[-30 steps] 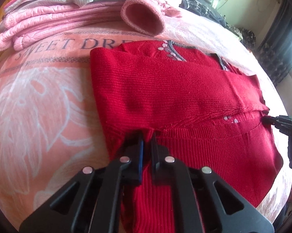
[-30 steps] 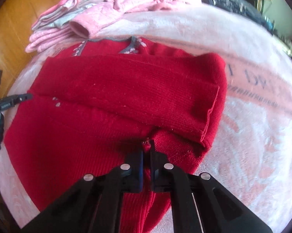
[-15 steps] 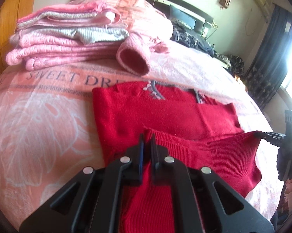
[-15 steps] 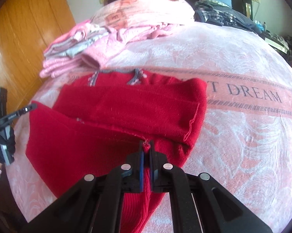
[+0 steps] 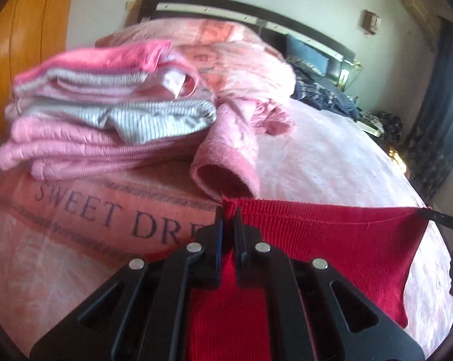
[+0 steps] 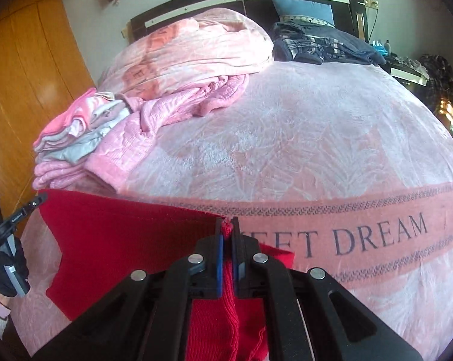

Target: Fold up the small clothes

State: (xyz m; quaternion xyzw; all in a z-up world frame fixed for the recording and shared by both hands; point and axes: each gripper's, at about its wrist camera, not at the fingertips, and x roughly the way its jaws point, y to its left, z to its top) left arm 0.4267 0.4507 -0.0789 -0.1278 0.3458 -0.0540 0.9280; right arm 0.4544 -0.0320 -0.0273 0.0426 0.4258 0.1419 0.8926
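A red knitted sweater [image 5: 331, 240] hangs stretched between my two grippers above the pink bedspread [image 5: 60, 225]. My left gripper [image 5: 228, 213] is shut on one corner of its ribbed hem. My right gripper [image 6: 226, 225] is shut on the other corner of the red sweater [image 6: 121, 240]. The hem runs taut and level from one gripper to the other. In the left wrist view the right gripper's tip [image 5: 446, 221] shows at the far right; in the right wrist view the left gripper [image 6: 21, 213] shows at the far left, held by a gloved hand [image 6: 6, 273]. The sweater's lower part is hidden behind the raised hem.
A stack of folded pink and grey clothes [image 5: 100, 120] sits at the left on the bed, a loose pink garment [image 6: 172, 105] beside it. A bunched pink blanket [image 6: 202, 45] and dark clothes [image 6: 322, 45] lie near the headboard. A wooden wardrobe [image 6: 24, 75] stands left.
Both grippers have lifted the sweater's hem up off the bed and carried it forward toward the collar; the folded body that lay in view is now hidden behind the raised hem.
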